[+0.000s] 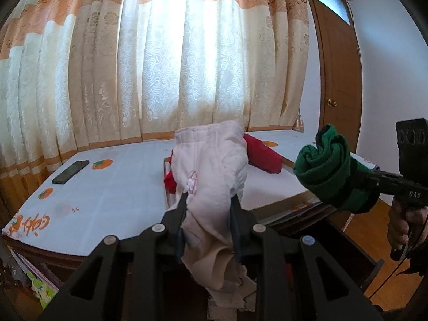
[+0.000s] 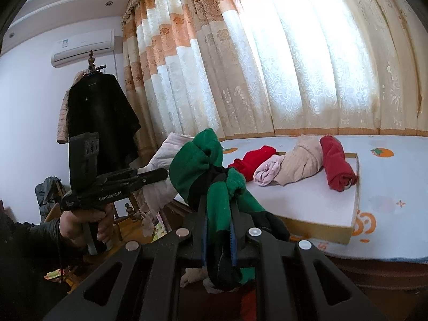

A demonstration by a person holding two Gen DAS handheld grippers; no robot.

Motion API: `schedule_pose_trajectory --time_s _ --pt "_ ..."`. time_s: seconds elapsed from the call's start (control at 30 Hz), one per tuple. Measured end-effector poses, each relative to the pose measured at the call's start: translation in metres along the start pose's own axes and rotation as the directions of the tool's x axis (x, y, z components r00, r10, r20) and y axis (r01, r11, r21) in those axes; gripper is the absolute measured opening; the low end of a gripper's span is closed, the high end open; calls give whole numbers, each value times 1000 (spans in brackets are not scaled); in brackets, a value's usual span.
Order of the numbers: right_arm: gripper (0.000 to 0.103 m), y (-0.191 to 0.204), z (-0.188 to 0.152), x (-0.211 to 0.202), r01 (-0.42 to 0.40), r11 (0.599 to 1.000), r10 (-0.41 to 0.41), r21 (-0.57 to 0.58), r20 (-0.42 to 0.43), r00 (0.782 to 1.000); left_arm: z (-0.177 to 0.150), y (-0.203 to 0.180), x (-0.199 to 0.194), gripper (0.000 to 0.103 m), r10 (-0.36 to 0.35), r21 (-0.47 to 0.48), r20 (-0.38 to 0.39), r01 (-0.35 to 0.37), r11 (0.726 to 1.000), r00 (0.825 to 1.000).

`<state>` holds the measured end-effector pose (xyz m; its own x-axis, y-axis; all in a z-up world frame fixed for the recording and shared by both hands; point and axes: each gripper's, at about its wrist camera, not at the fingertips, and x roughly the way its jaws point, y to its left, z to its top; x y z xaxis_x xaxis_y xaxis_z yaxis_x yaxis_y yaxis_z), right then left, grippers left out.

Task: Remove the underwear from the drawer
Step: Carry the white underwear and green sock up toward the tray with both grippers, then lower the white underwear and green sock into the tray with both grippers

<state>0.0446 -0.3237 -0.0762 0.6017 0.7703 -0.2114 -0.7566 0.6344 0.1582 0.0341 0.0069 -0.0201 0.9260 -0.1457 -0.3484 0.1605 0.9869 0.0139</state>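
Note:
My left gripper [image 1: 209, 198] is shut on pale pink underwear [image 1: 214, 165], which hangs crumpled between its fingers above the desk's front edge. The same pink cloth [image 2: 160, 184] shows in the right wrist view, held by the left gripper [image 2: 163, 174]. My right gripper [image 2: 219, 203] is shut on a rolled green and black garment [image 2: 198, 160]; in the left wrist view this green roll [image 1: 323, 165] sits at the right, clamped by the right gripper [image 1: 355, 176]. An open drawer's rim [image 1: 355, 243] lies below, its contents mostly hidden.
A shallow white tray [image 2: 315, 200] on the cloth-covered desk [image 1: 107, 195] holds rolled red [image 2: 337, 163], pink and beige garments. A black phone [image 1: 71, 171] lies on the desk's left. Curtains hang behind; a brown door [image 1: 339, 67] is right. A coat rack [image 2: 93, 112] stands left.

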Motion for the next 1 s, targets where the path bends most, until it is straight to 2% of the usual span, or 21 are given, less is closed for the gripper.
schedule_pose_trajectory --time_s 1.0 --pt "13 -23 34 18 54 998 -55 36 7 998 45 7 35 26 -7 17 2 7 1000 1000"
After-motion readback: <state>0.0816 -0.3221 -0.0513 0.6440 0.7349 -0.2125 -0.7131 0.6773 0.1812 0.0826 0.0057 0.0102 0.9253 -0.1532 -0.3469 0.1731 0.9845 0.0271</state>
